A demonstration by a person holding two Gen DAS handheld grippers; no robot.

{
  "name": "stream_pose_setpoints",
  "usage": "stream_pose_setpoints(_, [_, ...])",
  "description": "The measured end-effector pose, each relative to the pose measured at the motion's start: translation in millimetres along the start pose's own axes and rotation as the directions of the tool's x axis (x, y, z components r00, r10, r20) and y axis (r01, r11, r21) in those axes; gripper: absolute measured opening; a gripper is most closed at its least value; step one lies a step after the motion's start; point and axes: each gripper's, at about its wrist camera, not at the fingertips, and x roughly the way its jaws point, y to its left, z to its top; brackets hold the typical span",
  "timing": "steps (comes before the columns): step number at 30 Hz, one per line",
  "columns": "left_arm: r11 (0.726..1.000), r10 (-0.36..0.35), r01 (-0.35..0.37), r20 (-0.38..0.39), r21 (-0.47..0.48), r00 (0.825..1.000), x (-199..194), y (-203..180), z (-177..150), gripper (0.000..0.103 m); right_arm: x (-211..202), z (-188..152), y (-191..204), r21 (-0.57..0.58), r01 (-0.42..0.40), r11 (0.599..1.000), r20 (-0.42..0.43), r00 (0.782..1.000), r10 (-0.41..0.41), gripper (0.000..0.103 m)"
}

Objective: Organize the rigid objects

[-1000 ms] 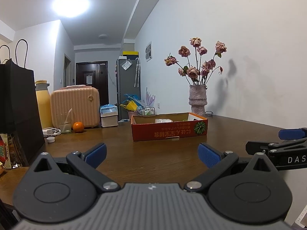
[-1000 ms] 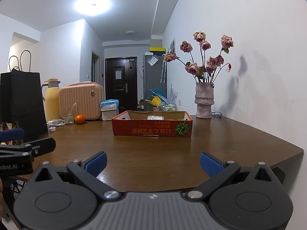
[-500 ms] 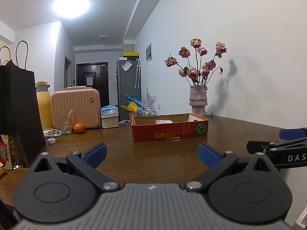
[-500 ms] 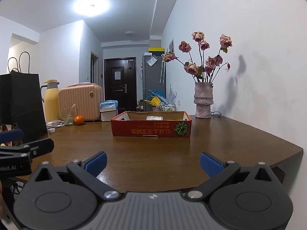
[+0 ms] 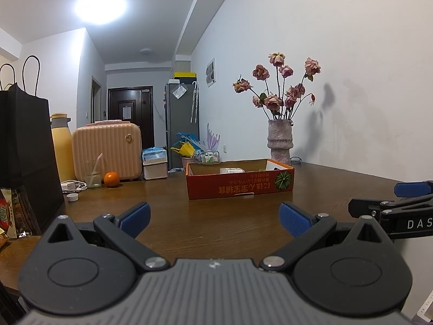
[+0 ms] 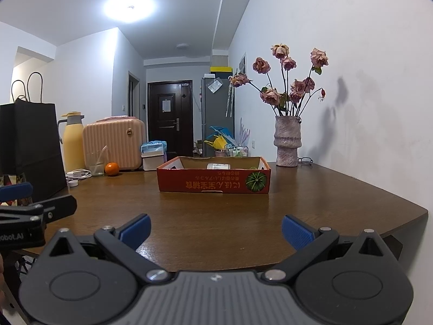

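Left wrist view shows our left gripper (image 5: 213,216) hovering low over the near part of the brown table (image 5: 167,216), its jaws spread wide with nothing between the blue pads; the right gripper (image 6: 215,226) hangs beside it the same way, spread and empty. The red cardboard box (image 6: 213,185) sits mid-table, well ahead of both, with a white packet (image 6: 218,166) lying inside and something green by its right wall that we cannot make out. Such a scene fits a box yet to be filled as well as one already filled, so we judge no further. Any approach would go best level and slow, clearing the box's near wall. Around it stand a vase of dried roses (image 6: 287,146) by the wall, an orange (image 5: 111,179), a glass with a straw (image 5: 93,174), a pink case (image 5: 107,153), a yellow flask (image 5: 62,149) and a black paper bag (image 5: 25,149) crowding the left edge.
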Motion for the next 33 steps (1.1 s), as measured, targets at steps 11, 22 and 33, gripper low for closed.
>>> stream_pose_setpoints(11, [1.000, -0.002, 0.002, -0.003, -0.002, 1.000, 0.7, 0.2, 0.1, 0.103, -0.8, -0.9, 0.3, 0.001, 0.002, 1.000, 0.000, 1.000, -0.002, 0.103])
stream_pose_setpoints(22, [1.000, -0.003, 0.003, -0.004, -0.001, 1.000, 1.2, 0.4, -0.3, 0.103, 0.1, -0.2, 0.2, 0.002, 0.002, 1.000, -0.004, 1.000, -0.002, 0.103])
stream_pose_setpoints(33, [1.000, -0.005, 0.005, -0.008, -0.002, 1.000, 1.8, 0.6, -0.3, 0.103, 1.0, -0.4, -1.1, 0.002, 0.000, 1.000, -0.007, 1.000, 0.000, 0.103])
